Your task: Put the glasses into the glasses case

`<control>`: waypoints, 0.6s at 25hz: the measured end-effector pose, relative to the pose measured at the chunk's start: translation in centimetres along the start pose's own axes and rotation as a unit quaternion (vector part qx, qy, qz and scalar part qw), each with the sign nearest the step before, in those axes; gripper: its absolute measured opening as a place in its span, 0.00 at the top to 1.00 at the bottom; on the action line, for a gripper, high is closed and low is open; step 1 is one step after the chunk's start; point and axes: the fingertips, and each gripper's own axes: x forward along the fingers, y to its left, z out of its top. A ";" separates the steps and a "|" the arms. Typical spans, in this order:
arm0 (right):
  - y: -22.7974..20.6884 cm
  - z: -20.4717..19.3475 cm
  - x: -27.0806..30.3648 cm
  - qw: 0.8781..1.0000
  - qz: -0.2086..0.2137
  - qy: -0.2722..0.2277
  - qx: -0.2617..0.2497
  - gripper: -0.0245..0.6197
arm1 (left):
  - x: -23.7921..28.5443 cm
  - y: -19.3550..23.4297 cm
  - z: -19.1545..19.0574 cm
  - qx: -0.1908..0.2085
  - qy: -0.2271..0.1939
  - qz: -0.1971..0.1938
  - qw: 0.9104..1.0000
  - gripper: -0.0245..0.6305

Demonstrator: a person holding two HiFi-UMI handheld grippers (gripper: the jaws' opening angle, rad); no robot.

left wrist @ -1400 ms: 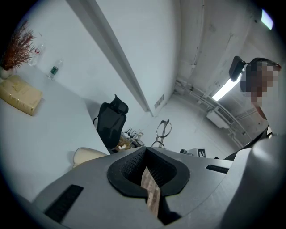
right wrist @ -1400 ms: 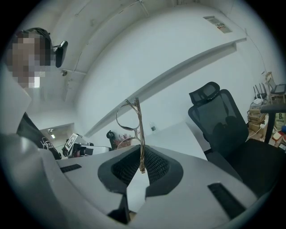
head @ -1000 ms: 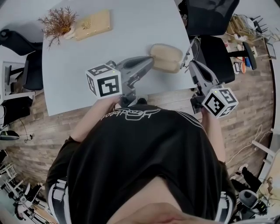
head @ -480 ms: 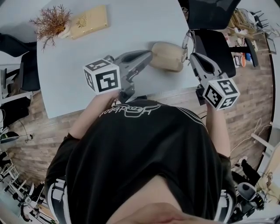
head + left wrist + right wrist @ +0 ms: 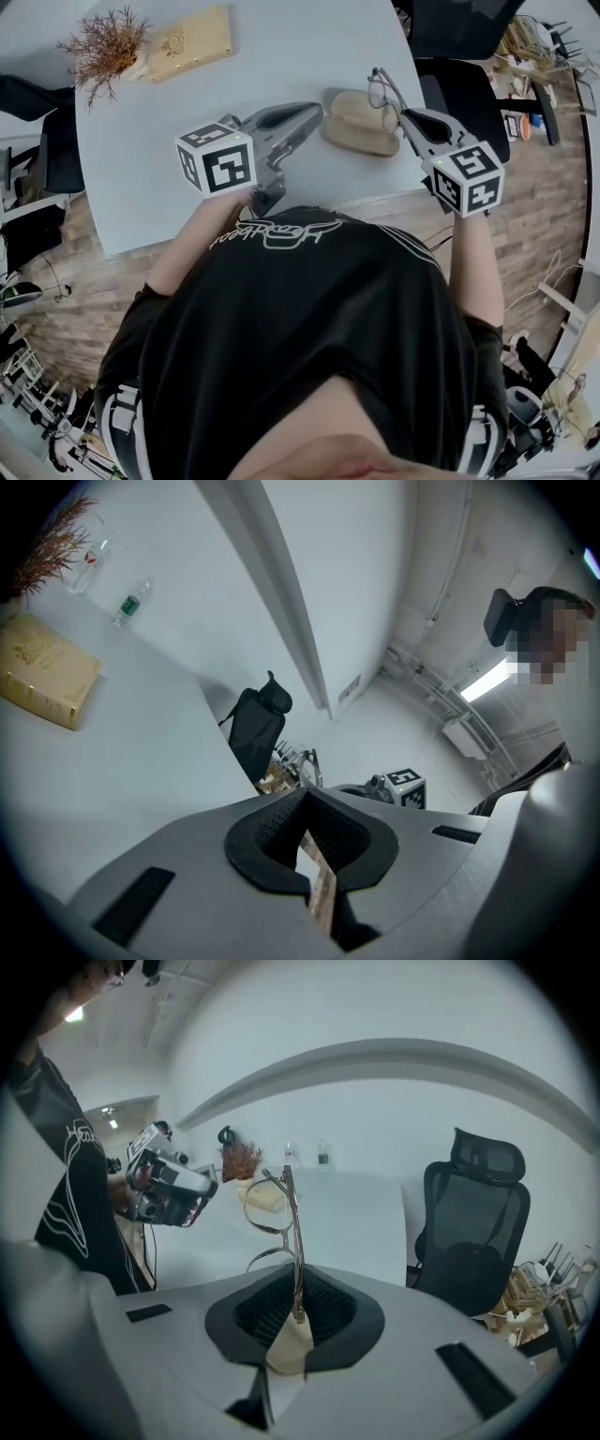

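**Head view.** The pale grey surface (image 5: 281,56) carries the tan glasses case (image 5: 359,123) near its front edge, close to the person. The left claw (image 5: 317,112) lies level, its tips together and just beside the case's left end (whether they touch it, I cannot tell). The right claw (image 5: 405,114) comes in at the case's right end, clamped on the thin metal glasses (image 5: 383,90), which stand in the air just above that end of the case. Well away from the case, at the far left corner, are a yellow book (image 5: 192,43) and a dried sprig (image 5: 101,47). A black office chair (image 5: 466,105) stands to the right of the case, off the surface, on a wood plank floor (image 5: 122,272).

**Left gripper view.** The left claw (image 5: 305,803) has its dark pads closed to a thin slit with nothing between them. Beyond it lie the bare surface (image 5: 122,752), the book (image 5: 42,672), a small bottle (image 5: 132,603) and a chair (image 5: 258,726) against white walls.

**Right gripper view.** The right claw (image 5: 295,1314) pinches one temple arm of the glasses (image 5: 274,1206), which rise upright from the pads. The case (image 5: 265,1200) shows behind a lens, with the left claw (image 5: 169,1186) just to its left and the sprig (image 5: 242,1160) beyond it. The chair (image 5: 473,1227) stands right of the case, off the surface (image 5: 356,1218).
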 end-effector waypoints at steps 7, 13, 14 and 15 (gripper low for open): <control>1.3 -2.9 3.1 0.988 0.031 0.109 -0.103 0.92 | 0.2 1.4 -0.1 -0.005 0.012 -0.004 1.000 0.95; 2.0 -5.5 5.1 0.970 0.053 0.178 -0.155 0.92 | 0.6 2.4 -0.2 -0.011 0.024 -0.012 1.000 0.95; 1.9 -6.0 5.3 0.968 0.057 0.187 -0.158 0.92 | 0.6 2.5 -0.3 -0.012 0.027 -0.014 0.999 0.95; 1.9 -6.6 5.5 0.965 0.059 0.197 -0.161 0.92 | 0.6 2.7 -0.4 -0.014 0.029 -0.016 0.999 0.95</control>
